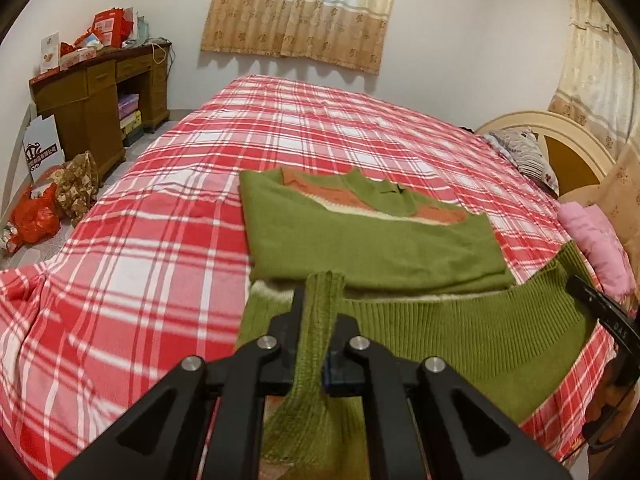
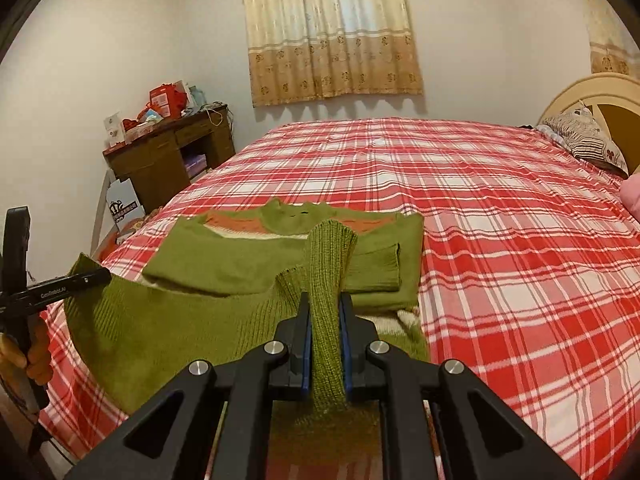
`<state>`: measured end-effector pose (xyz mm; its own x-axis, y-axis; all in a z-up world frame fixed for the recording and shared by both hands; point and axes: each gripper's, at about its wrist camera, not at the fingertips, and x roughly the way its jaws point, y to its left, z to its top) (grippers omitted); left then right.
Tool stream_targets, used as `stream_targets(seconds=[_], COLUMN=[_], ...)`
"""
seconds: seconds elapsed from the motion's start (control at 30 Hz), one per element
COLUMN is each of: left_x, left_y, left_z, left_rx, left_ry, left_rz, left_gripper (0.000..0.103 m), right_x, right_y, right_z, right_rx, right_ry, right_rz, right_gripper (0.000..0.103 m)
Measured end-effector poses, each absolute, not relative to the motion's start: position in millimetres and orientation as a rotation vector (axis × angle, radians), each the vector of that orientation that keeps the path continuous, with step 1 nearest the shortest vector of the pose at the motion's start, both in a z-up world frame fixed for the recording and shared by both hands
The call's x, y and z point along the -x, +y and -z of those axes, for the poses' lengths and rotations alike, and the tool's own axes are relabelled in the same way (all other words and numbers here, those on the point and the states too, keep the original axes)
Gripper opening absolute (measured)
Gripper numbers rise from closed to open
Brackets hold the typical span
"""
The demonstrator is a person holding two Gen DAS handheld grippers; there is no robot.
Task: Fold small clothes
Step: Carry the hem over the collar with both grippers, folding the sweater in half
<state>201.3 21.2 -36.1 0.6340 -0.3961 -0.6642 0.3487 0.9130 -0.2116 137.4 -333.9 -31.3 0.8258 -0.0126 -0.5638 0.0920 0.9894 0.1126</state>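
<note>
A small green knit sweater (image 1: 372, 236) with orange and cream stripes lies on the red plaid bed (image 1: 160, 240), its sleeves folded in over the body. My left gripper (image 1: 318, 304) is shut on the ribbed hem at its left corner and holds it lifted. My right gripper (image 2: 324, 304) is shut on the ribbed hem at the right corner of the sweater (image 2: 256, 256), also lifted. The hem stretches between both grippers near the bed's front edge. The right gripper shows at the right edge of the left wrist view (image 1: 600, 304); the left gripper shows at the left of the right wrist view (image 2: 60, 286).
A wooden desk (image 1: 100, 96) with red boxes stands by the left wall. Bags (image 1: 44, 208) lie on the floor beside the bed. Pillows (image 1: 524, 152), pink folded cloth (image 1: 596, 240) and the headboard (image 2: 592, 96) are at the right. Curtains hang on the far wall.
</note>
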Motion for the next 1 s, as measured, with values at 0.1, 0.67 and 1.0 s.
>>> stream_targets(seconds=[0.1, 0.67, 1.0], left_x=[-221.7, -339.7, -415.8], left_y=[14.4, -37.9, -60.0], left_z=[33.5, 17.3, 68.3], left_rx=[0.065, 0.043, 0.056], left_ry=[0.782, 0.746, 0.802], left_rz=[0.406, 0.338, 0.183], left_gripper=[0.007, 0.007, 0.007], right_x=[-153.3, -291.9, -363.3], right_y=[-339.6, -394.6, -420.7], right_z=[27.1, 32.3, 85.3], right_rx=[-0.142, -0.179, -0.149], right_ry=[0.595, 0.639, 0.700], right_rz=[0.065, 0.149, 0.267], right_gripper=[0.011, 0.010, 0.010])
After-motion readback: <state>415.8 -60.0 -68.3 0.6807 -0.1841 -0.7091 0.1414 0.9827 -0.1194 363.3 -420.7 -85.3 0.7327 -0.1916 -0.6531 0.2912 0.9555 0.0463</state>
